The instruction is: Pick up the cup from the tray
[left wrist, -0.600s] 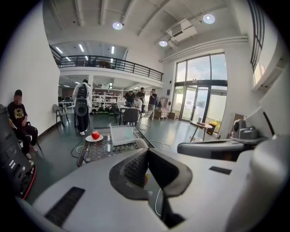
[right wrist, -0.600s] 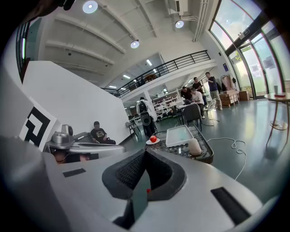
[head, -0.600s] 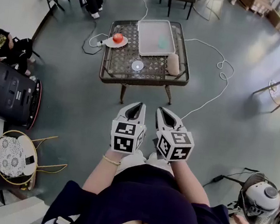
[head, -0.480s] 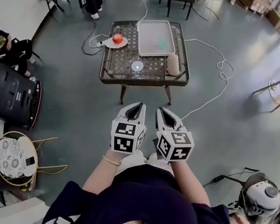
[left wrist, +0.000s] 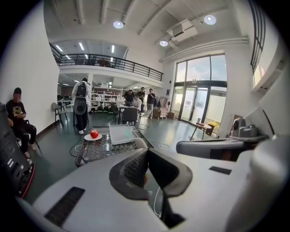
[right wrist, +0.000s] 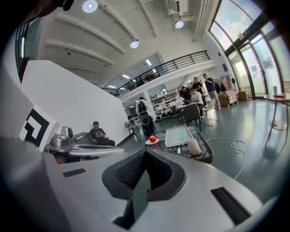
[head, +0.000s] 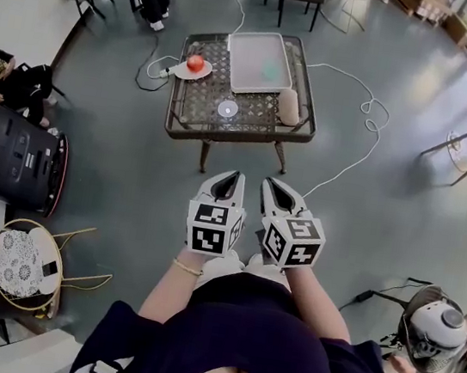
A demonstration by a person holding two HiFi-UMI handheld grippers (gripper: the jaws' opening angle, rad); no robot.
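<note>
Well short of the table (head: 197,108), both grippers are held side by side near the person's body. The left gripper (head: 233,175) and right gripper (head: 269,183) each have their jaws pressed together, holding nothing. Far ahead, the pale green cup (head: 271,69) sits in the tray (head: 248,75), right of a red apple (head: 195,63).

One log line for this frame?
phase: pre-approach | left gripper: shut, empty | right gripper: shut, empty | cup: in tray, untouched
</note>
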